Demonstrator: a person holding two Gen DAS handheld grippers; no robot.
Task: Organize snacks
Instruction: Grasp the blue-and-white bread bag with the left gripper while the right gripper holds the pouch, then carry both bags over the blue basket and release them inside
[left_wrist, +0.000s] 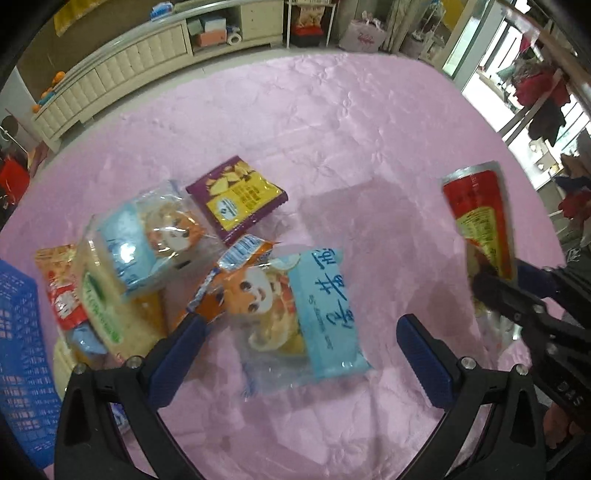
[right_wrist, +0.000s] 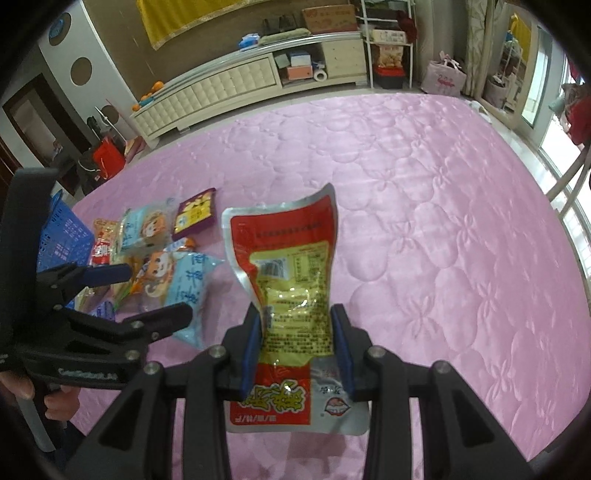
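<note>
Care with the red and silver foil snack pouch (right_wrist: 291, 280) matters: the right gripper (right_wrist: 299, 350) is pinching it upright above the pink quilted bed (right_wrist: 424, 206). The left gripper (left_wrist: 299, 332) is hovering wide over the blue cartoon-printed packet (left_wrist: 295, 314), near the blue plastic basket (left_wrist: 22, 354) at left.

Two cartoon-face blue packs (left_wrist: 303, 314) (left_wrist: 147, 240), one purple pack (left_wrist: 238, 197), one red pouch (right_wrist: 291, 280), one blue basket (left_wrist: 22, 362).
</note>
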